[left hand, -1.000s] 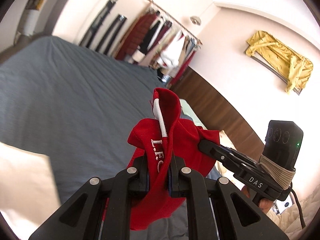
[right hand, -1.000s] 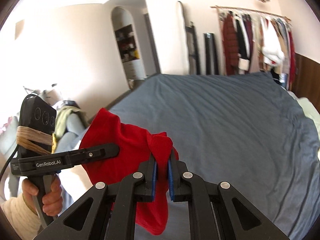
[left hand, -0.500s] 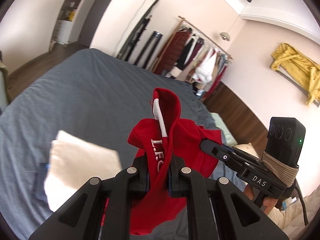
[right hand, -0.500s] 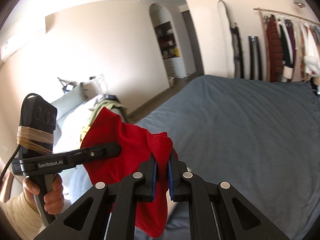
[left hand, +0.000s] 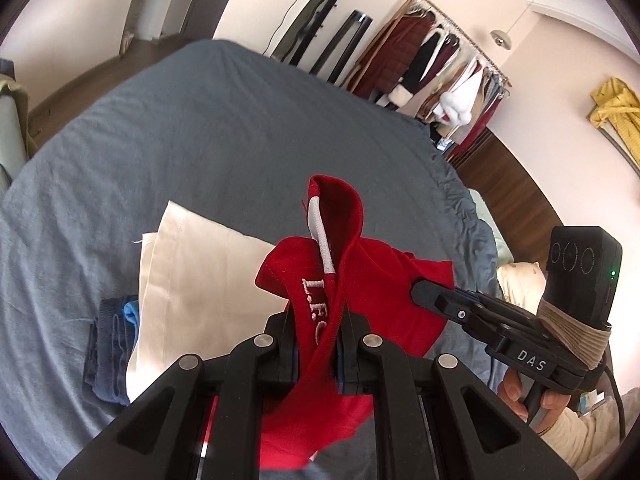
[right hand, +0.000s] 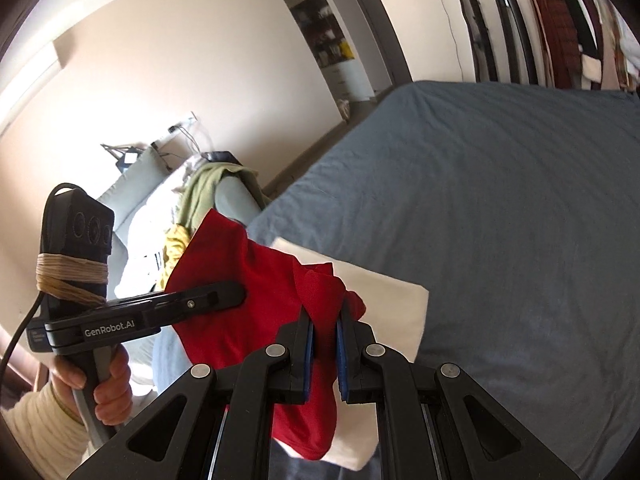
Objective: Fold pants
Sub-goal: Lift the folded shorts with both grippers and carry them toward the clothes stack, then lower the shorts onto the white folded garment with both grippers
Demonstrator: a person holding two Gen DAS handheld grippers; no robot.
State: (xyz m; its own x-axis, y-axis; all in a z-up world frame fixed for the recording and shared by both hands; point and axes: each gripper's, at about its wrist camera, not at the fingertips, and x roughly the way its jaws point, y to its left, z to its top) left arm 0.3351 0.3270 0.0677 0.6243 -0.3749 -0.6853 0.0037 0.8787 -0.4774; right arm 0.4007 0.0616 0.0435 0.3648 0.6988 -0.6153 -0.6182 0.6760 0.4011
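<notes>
The red pants (left hand: 356,280) are held in the air above the grey-blue bed (left hand: 200,120), pinched at 2 places. The left gripper (left hand: 316,344) is clenched on a bunched fold of the fabric that carries white "L.F.C" lettering and a white stripe, and a loop of the cloth stands up above the jaws. In the right wrist view the right gripper (right hand: 324,344) is seen clamped on another gathered edge of the red pants (right hand: 248,292), the blue pads pressed against the cloth from both sides. The rest of the garment hangs below both grippers.

Under the pants, a folded cream garment (left hand: 192,280) is seen lying on the bed, stacked on a folded dark blue garment (left hand: 108,356) whose edge shows at its left side. A clothes rack (left hand: 440,64) full of hanging garments stands beyond the far end of the bed.
</notes>
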